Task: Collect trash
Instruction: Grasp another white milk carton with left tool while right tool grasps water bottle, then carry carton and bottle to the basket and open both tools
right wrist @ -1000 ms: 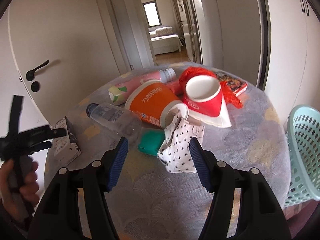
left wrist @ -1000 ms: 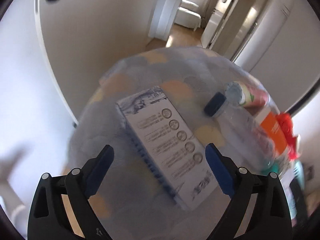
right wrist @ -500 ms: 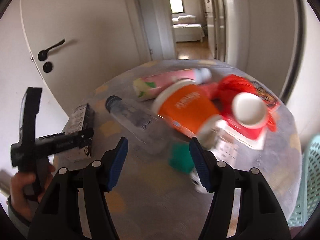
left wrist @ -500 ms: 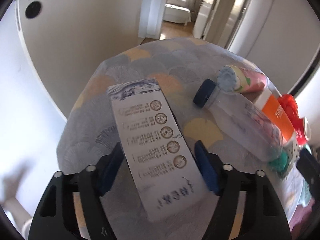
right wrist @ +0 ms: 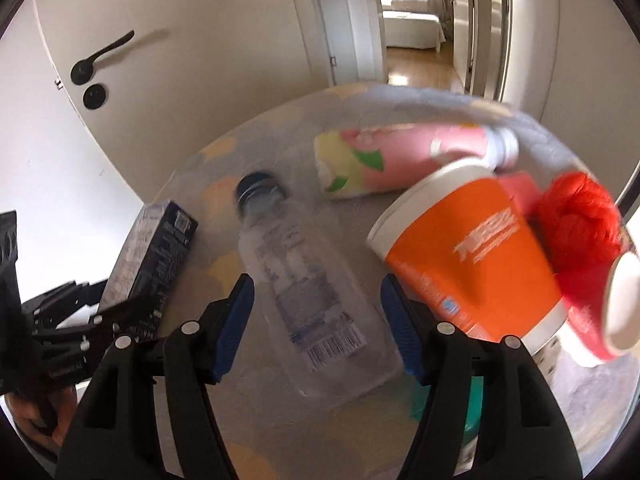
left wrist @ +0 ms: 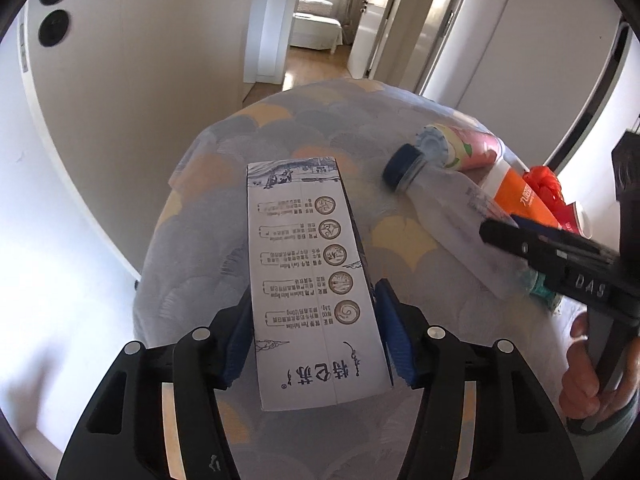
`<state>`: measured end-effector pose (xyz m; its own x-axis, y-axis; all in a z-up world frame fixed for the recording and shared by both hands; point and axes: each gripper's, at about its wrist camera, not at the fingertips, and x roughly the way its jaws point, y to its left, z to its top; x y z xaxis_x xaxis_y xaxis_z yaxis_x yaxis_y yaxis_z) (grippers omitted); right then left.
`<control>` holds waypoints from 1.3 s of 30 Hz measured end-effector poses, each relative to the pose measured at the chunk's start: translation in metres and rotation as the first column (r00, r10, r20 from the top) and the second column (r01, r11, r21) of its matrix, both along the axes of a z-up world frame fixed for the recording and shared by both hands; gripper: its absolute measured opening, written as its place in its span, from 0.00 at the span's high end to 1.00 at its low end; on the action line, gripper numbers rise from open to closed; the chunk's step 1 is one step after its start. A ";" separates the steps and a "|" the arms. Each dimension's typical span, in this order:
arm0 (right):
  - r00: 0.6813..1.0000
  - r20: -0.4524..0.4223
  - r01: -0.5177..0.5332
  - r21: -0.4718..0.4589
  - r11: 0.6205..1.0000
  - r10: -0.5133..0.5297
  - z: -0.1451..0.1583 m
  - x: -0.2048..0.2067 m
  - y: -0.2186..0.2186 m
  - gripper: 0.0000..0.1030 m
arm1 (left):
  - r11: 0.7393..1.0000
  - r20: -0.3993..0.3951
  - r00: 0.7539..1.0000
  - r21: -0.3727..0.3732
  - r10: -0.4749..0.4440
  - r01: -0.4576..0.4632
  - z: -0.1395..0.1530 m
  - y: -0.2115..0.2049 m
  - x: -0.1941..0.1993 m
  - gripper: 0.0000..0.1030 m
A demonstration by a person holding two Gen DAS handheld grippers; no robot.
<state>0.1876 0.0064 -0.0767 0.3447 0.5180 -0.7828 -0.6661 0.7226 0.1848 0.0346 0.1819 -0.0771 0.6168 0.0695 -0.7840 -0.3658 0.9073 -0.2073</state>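
Carton (left wrist: 316,280) pinched by L gripper (left wrist: 318,344); R gripper (right wrist: 320,326) spread over blurry bottle (right wrist: 304,280), base hidden.

Round table (left wrist: 280,128) in front of me, patterned cloth in grey-blue and yellow. White door (right wrist: 168,40) with black handle (right wrist: 102,54) to my left. Open doorway ahead: wood floor (left wrist: 308,62), white bed (left wrist: 316,28), daylight beyond. White walls throughout.
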 end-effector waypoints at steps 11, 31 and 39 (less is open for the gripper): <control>0.999 0.037 0.028 -0.059 0.998 -0.026 -0.009 -0.024 0.020 0.36 | 0.998 -0.044 0.998 0.057 -0.036 0.039 -0.007 -0.005 0.006 0.41; 0.970 0.141 0.174 0.171 0.970 -0.199 0.062 -0.067 -0.073 0.50 | 0.985 0.256 0.953 -0.017 -0.160 0.170 0.057 -0.043 -0.013 0.48; 0.886 0.239 0.332 0.268 0.904 -0.396 0.108 -0.084 -0.170 0.50 | 0.934 0.359 0.867 0.040 -0.346 0.356 0.105 -0.129 0.018 0.48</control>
<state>0.1033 -0.1632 0.0317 0.7302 0.4559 -0.5089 -0.4103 0.8881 0.2071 0.0525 0.0528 0.0279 0.8331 -0.2211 -0.5070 0.0778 0.9543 -0.2884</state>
